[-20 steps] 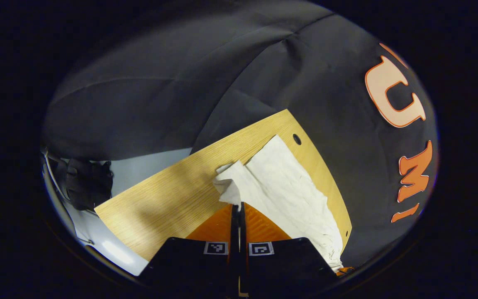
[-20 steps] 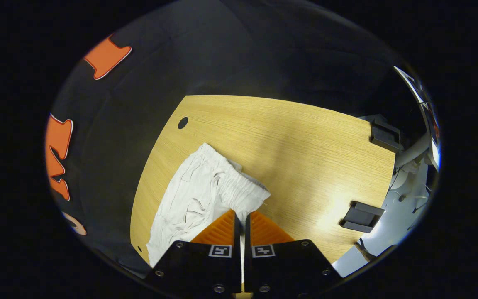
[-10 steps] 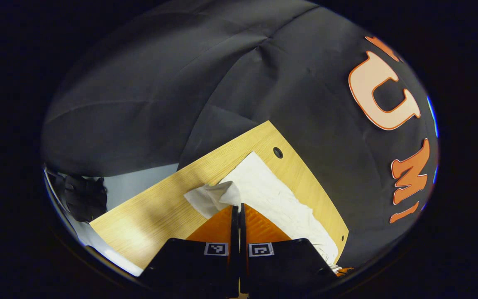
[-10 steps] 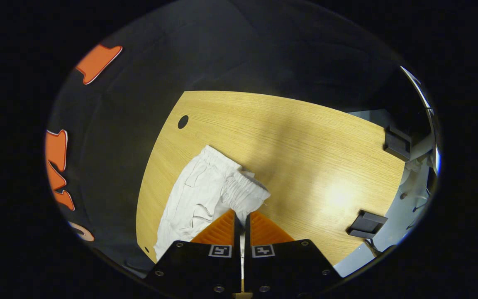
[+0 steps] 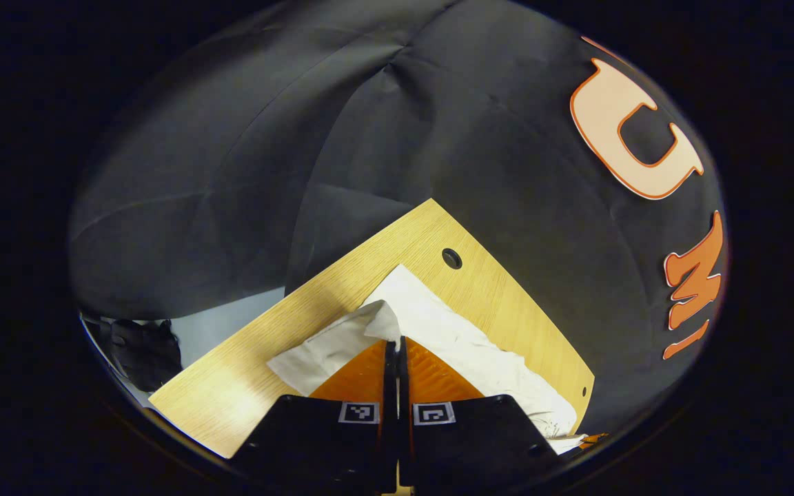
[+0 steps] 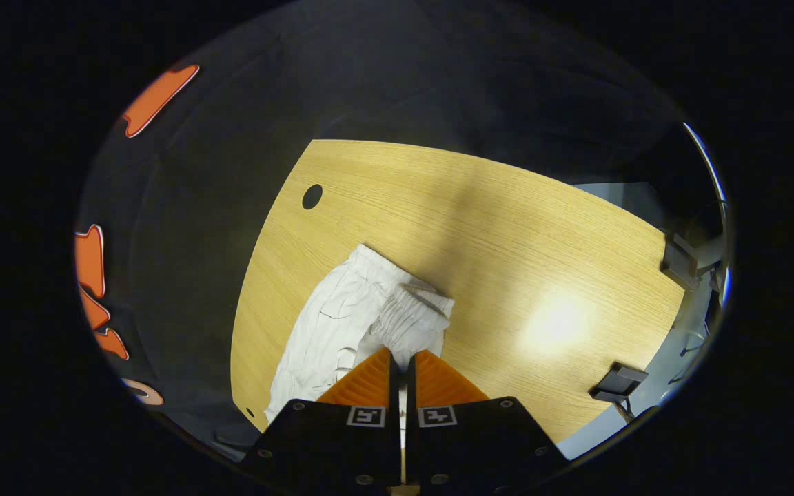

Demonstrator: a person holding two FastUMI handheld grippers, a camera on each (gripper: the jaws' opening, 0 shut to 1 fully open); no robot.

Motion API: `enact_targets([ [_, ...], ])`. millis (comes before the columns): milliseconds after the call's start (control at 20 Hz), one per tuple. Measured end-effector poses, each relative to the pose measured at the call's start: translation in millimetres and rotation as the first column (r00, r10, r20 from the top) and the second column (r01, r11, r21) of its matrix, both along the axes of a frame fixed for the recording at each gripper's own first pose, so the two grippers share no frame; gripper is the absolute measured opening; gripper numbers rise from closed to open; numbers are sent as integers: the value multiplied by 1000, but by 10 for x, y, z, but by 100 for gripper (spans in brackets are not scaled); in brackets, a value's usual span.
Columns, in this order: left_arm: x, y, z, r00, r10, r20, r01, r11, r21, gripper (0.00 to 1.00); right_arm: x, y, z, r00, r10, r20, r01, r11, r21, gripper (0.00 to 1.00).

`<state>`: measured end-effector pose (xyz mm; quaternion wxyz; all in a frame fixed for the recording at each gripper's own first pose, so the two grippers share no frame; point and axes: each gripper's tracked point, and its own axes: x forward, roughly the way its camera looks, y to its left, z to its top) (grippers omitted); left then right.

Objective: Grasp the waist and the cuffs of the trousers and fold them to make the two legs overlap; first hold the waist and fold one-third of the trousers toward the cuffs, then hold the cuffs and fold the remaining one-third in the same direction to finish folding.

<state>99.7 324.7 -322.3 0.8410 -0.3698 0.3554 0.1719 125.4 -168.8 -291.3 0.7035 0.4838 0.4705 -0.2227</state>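
While both grippers pinch cloth, the lengthwise fold that lays one leg over the other looks under way. Nearest in the left gripper view, the left gripper [image 5: 397,342] has its fingers pressed together on a lifted corner of the white, crinkled cotton trousers [image 5: 452,337], apparently a cuff. Nearest in the right gripper view, the right gripper [image 6: 402,355] is likewise closed on the gathered elastic waist [image 6: 412,318], which is raised and curled over the rest of the garment.

Beyond the fingers, the trousers lie along one edge of the light oak-grain wooden table [image 6: 507,227], near a small round hole [image 6: 312,196] in its corner. Farther off hangs the booth's black cloth wall [image 5: 383,124], and a dark clamp-like block [image 6: 617,382] sits at the table's far edge in the right gripper view.

My judgement is that the next move calls for carrying waist and cuff across together, at matching pace, so the upper leg lands square on the lower one before either grip lets go; uneven travel would skew the edges.

Square black-and-white coded markers sit on each gripper's body; they carry no readable words, and the trousers show no legible label.
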Motion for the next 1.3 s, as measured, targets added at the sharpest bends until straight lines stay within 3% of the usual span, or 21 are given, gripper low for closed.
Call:
enact_targets([
  [200,315,45,-139,999,-26,-30,27,1000,14,5,293,36,-24,1000,8,-11,-8,999,38,3],
  [600,885,182,-412,992,-82,-98,89,993,72,4,698,56,-189,997,-65,-43,71,984,163,4],
  [950,1085,197,-745,982,-82,-168,92,994,53,4,1161,124,-258,982,-185,-34,186,928,321,3],
  [1300,1226,145,-625,999,-10,-37,8,998,-64,5,1544,185,-146,957,-281,68,224,871,437,4],
])
